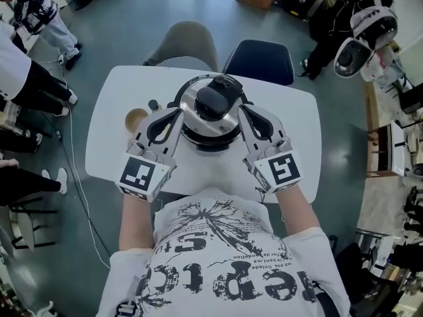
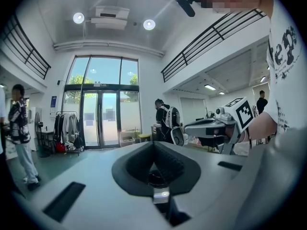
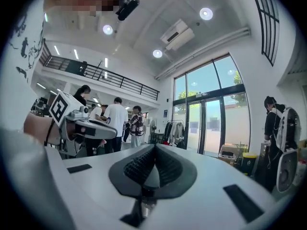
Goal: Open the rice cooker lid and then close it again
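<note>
The rice cooker (image 1: 210, 132) stands in the middle of the white table (image 1: 301, 144). Its round silver lid (image 1: 192, 104) with a black handle (image 1: 213, 101) faces up at me and looks to be down on the black body. My left gripper (image 1: 177, 113) hangs beside the lid's left edge, and my right gripper (image 1: 241, 109) beside its right edge. Whether either one touches the lid I cannot tell. In both gripper views the jaws meet with nothing between them, and each gripper points level across the room. The cooker is in neither gripper view.
A brown cup (image 1: 135, 119) and a small dark object (image 1: 153, 104) sit on the table left of the cooker. A grey chair (image 1: 188, 45) and a blue chair (image 1: 261, 61) stand behind the table. People stand at the left, and a cable (image 1: 78, 190) lies on the floor.
</note>
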Motion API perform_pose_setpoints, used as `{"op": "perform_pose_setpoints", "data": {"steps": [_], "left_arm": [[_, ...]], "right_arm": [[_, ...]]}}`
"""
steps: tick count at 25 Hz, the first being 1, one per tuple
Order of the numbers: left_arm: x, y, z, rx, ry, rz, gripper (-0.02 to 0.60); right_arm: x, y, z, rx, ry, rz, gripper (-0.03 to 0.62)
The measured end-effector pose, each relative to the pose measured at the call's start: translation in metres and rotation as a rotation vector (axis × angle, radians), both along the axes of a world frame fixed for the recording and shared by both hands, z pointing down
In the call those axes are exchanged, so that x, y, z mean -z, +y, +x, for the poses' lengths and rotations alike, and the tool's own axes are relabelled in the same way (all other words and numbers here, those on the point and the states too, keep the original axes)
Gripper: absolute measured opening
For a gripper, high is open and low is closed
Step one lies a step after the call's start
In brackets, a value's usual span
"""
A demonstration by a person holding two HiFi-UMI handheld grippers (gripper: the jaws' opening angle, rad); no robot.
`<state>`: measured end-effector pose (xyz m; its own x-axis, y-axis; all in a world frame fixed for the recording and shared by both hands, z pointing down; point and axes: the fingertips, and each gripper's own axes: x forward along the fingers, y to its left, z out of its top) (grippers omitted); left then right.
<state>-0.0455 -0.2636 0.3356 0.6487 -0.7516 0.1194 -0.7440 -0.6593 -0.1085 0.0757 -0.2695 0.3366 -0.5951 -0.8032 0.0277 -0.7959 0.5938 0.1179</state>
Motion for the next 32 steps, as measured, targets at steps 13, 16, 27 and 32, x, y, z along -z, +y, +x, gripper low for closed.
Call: {"op": "perform_pose_setpoints", "data": {"steps": [13, 16, 27, 32], "left_arm": [[0.006, 0.002, 0.000, 0.012, 0.020, 0.026, 0.012], [0.007, 0.004, 0.000, 0.012, -0.004, 0.015, 0.013], [0.003, 0.006, 0.001, 0.011, 0.011, 0.008, 0.012], [0.006, 0.013, 0.001, 0.009, 0.014, 0.009, 0.012]], "right_arm": [[-0.008, -0.003, 0.001, 0.008, -0.005, -0.060, 0.011], [-0.006, -0.001, -0.002, 0.027, 0.002, -0.061, 0.011], [-0.004, 0.007, -0.011, 0.086, -0.023, -0.020, 0.011], [-0.001, 0.011, -0.013, 0.084, -0.012, -0.013, 0.011]]}}
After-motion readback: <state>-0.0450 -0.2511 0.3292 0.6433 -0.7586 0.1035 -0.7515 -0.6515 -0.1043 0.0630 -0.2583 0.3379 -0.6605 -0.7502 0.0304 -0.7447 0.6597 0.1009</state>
